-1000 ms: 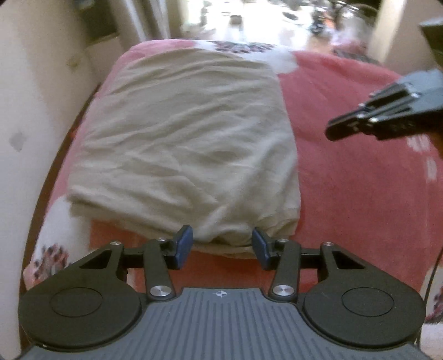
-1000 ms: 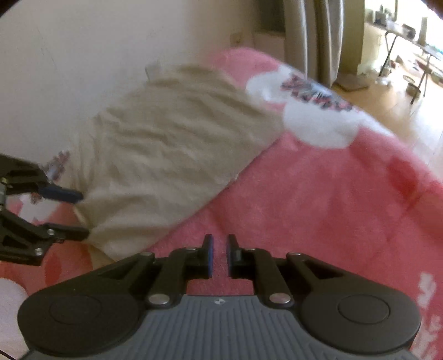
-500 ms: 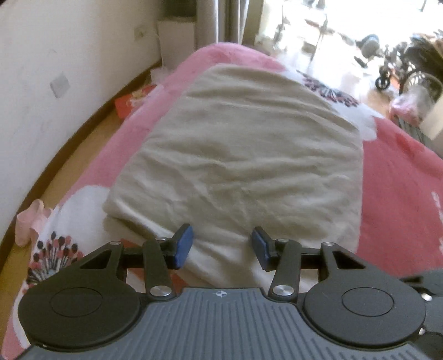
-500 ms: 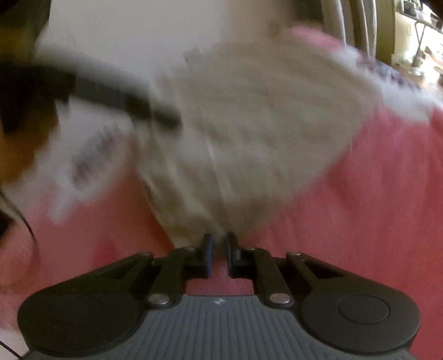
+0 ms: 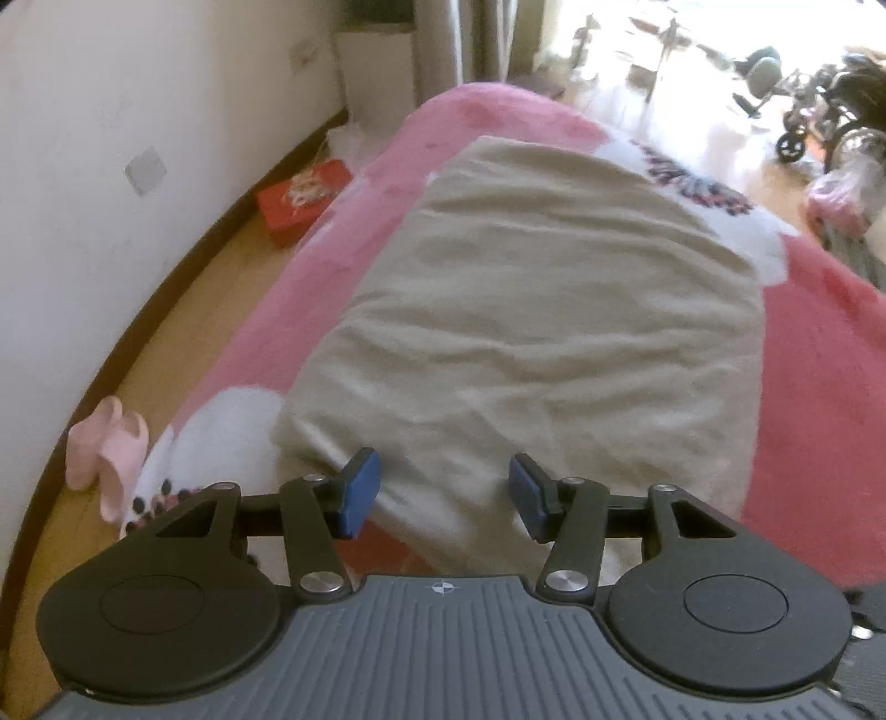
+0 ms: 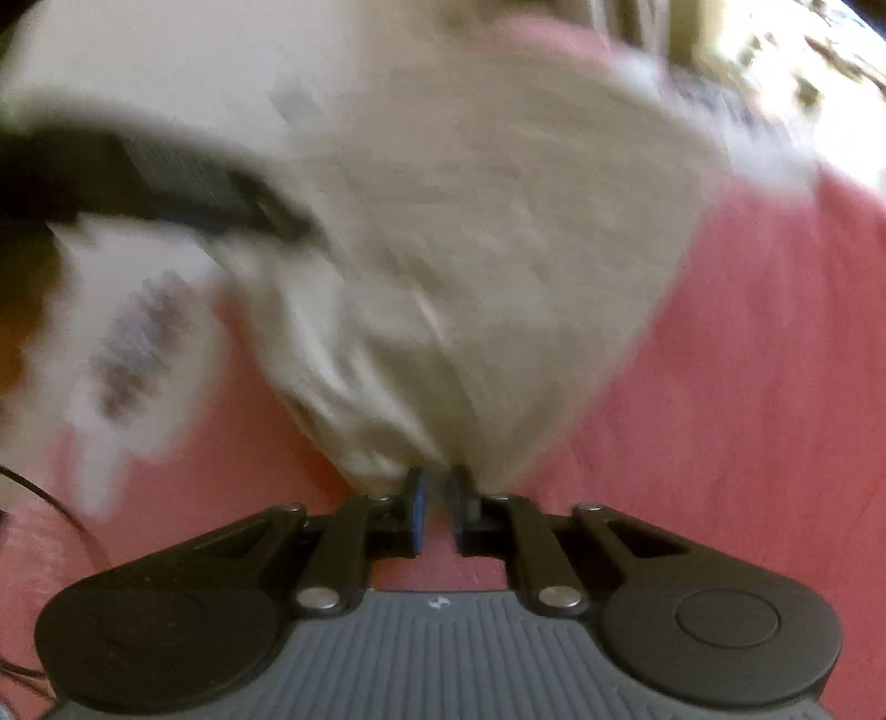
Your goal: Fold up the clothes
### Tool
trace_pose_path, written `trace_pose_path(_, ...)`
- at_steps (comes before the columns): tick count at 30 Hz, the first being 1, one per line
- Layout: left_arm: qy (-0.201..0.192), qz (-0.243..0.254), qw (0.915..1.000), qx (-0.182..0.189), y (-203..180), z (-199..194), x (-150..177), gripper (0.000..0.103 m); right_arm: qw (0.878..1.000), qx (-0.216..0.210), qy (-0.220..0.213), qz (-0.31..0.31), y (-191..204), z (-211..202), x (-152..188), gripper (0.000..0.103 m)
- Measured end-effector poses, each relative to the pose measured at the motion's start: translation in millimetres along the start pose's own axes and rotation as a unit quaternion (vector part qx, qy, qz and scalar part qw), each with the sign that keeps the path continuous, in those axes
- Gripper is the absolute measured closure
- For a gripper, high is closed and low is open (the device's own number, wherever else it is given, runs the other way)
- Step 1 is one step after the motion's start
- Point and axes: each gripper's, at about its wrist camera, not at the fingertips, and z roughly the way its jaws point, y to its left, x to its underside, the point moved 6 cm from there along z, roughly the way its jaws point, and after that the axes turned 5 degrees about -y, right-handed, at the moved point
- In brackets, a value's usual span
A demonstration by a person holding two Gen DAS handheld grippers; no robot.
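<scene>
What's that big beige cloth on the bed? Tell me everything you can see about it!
The beige cloth looks like a soft garment folded into a rough rectangle, lying flat on the pink blanket. Its surface is wrinkled, and layered edges show at the near corner. The left gripper is open at its near edge, one finger on either side of the cloth. The right gripper is nearly closed at a bunched corner, but that view is blurred, so whether it pinches the fabric is unclear.

White wall (image 5: 111, 138), wooden floor (image 5: 183, 310) — sunlit window (image 5: 637, 33) beyond the pink bed (image 5: 819, 387).
</scene>
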Motion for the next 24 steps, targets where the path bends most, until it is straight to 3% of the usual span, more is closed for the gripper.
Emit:
trace_pose_path(2,0.004,-0.002,1.0000,-0.001,4,1,1,0.051,1.000,0.007,-0.011,0.010,3,-15,-8,0.093)
trace_pose_path(6,0.019,-0.018,0.9996,-0.004,10,3,5,0.050,0.996,0.019,-0.086,0.012,2,-49,-46,0.093)
trace_pose_path(11,0.035,-0.024,0.9991,-0.005,12,6,7,0.049,0.995,0.077,-0.053,0.025,-28,-10,-54,0.093)
trace_pose_path(13,0.040,-0.019,0.9990,-0.005,12,7,6,0.048,0.994,0.101,-0.038,0.031,-40,6,-56,0.081)
trace_pose_path(16,0.044,-0.012,0.9989,-0.008,12,8,5,0.048,0.992,0.099,-0.054,0.058,-44,-9,-69,0.082)
trace_pose_path(19,0.047,-0.013,0.9987,-0.013,11,8,5,0.048,0.988,0.094,-0.097,0.067,-44,-27,-94,0.082)
trace_pose_path(24,0.049,-0.011,0.9985,-0.022,9,8,6,0.048,0.985,0.084,-0.138,0.065,-53,-19,-124,0.082)
